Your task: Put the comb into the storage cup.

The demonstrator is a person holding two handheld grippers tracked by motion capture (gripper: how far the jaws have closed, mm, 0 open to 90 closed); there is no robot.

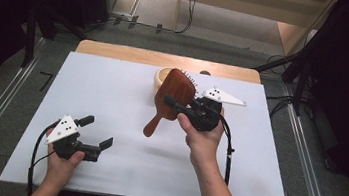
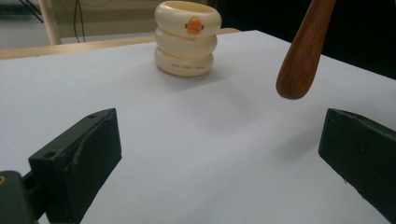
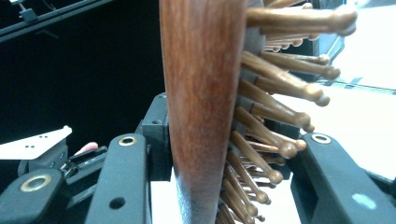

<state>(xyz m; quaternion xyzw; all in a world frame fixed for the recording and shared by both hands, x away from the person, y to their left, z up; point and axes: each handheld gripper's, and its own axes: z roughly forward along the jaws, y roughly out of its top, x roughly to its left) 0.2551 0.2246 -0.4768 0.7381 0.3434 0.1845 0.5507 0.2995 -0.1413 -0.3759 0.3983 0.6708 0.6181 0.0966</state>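
**One brush, one cup, two grippers**

White table top has loads of free space across its left half. One wooden hairbrush is up off the surface, clamped by its head in the right gripper, handle hanging down-left. One cream stacked-ring cup sits near the far edge, right behind the brush. Left gripper sits near the front-left edge, jaws spread wide with nothing between them.

A brown wooden paddle hairbrush is hanging above the white rectangular table sheet, in front of a cream ring-stacked plastic cup standing near the far edge; the left gripper is sitting near-left, well apart.
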